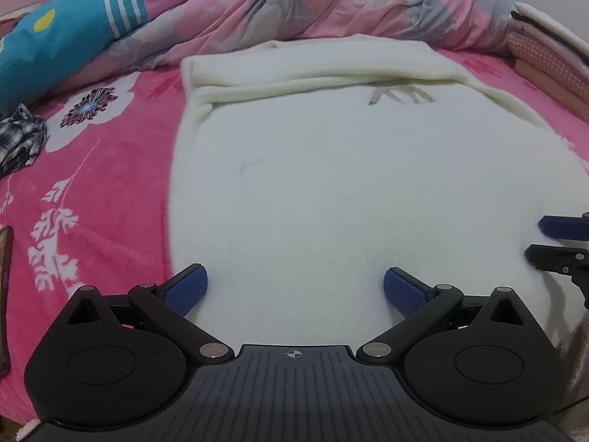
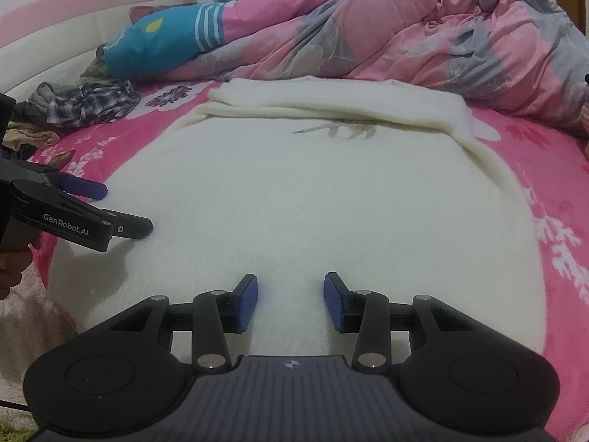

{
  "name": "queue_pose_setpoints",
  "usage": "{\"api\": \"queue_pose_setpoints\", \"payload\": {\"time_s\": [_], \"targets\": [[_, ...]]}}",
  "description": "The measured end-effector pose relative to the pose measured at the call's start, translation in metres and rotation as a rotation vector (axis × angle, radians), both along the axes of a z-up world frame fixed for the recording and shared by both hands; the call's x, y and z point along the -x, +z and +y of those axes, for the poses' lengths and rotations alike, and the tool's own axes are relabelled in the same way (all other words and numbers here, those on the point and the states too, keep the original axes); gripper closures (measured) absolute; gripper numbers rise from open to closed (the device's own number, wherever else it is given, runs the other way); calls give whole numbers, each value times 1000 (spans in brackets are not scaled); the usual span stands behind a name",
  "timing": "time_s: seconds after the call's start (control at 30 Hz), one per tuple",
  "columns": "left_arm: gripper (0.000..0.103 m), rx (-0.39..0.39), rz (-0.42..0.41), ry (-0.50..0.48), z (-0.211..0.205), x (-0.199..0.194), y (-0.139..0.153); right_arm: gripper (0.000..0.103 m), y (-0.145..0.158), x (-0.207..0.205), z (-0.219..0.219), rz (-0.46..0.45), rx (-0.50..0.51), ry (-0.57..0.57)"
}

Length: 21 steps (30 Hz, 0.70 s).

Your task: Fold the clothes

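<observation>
A cream fleece garment (image 1: 331,184) lies spread flat on the pink floral bed sheet (image 1: 92,202), its far part folded over in a thick band (image 1: 313,66) above a faint tan print (image 1: 401,94). My left gripper (image 1: 294,289) is open wide over the garment's near left part, with nothing between its blue pads. In the right wrist view the same garment (image 2: 313,202) fills the middle. My right gripper (image 2: 291,300) hovers at its near edge, jaws apart and no fabric pinched. The left gripper (image 2: 125,208) shows at the garment's left edge, and the right gripper (image 1: 537,241) at the right edge.
A rumpled pink and grey quilt (image 2: 405,29) is heaped behind the garment. A blue pillow (image 2: 158,44) and a plaid garment (image 2: 88,105) lie at the back left. A person's hand (image 2: 11,269) holds the left gripper. Folded items (image 1: 552,55) are stacked at the far right.
</observation>
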<state>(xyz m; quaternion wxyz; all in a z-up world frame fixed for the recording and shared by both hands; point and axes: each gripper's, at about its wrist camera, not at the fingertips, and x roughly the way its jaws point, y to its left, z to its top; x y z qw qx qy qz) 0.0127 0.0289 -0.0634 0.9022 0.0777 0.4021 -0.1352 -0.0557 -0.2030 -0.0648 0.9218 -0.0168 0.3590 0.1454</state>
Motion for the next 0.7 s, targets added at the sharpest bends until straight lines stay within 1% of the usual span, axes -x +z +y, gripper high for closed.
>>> {"api": "queue_pose_setpoints", "payload": {"time_s": [0.17, 0.23, 0.33, 0.4, 0.5, 0.57, 0.63, 0.7], "targets": [[0, 8, 4, 1, 2, -1, -1, 60, 2, 12, 4, -6, 30, 22], [0, 9, 5, 0, 2, -1, -1, 59, 6, 18, 4, 9, 33, 47], [0, 9, 7, -2, 3, 0, 0, 59, 17, 20, -2, 27, -17, 80], [0, 9, 6, -4, 3, 1, 0, 59, 25, 14, -10, -2, -41, 57], [0, 10, 7, -2, 3, 2, 0, 59, 28, -7, -20, -26, -15, -8], [0, 11, 8, -1, 4, 3, 0, 59, 23, -22, -25, -13, -11, -43], [0, 10, 7, -2, 4, 5, 0, 59, 11, -34, -24, 25, 13, -69], [0, 12, 4, -3, 5, 6, 0, 59, 3, -27, -14, 3, 64, -55]]}}
